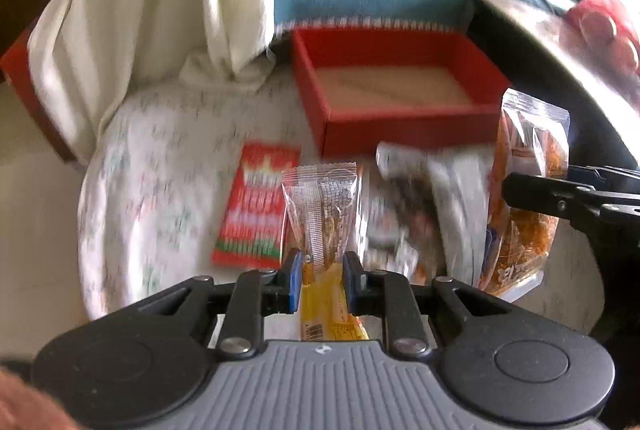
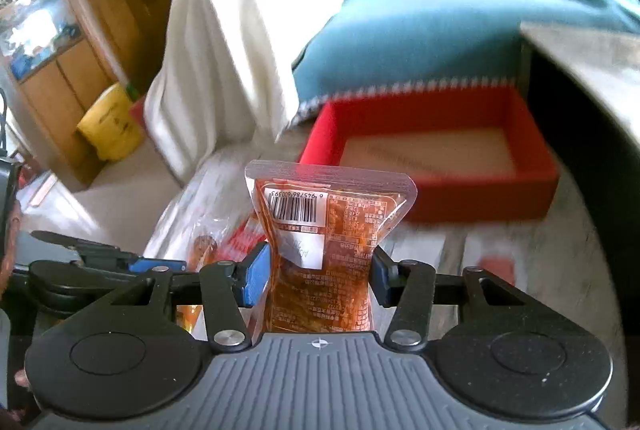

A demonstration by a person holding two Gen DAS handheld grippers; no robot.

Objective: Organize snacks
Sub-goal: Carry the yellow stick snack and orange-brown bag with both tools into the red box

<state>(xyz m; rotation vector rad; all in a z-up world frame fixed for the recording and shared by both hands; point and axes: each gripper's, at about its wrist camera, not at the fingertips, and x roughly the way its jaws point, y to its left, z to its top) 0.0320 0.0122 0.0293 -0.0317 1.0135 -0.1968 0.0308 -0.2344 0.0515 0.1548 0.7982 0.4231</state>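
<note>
Left gripper point(image 1: 319, 280): jaws clamped on a yellow snack packet point(image 1: 322, 230).
Right gripper point(image 2: 320, 276): jaws clamped on an orange snack pouch point(image 2: 328, 230).
Red packet point(image 1: 256, 206): lying on the patterned cloth point(image 1: 160, 190).
Red box point(image 1: 396, 86): open, beyond the snacks.

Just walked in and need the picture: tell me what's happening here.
A person is sorting snacks with two handheld grippers. The left gripper is shut on a narrow yellow snack packet; the right gripper is shut on an orange snack pouch. The red box ahead has nothing in it yet. A red packet lies on the floral cloth.
</note>
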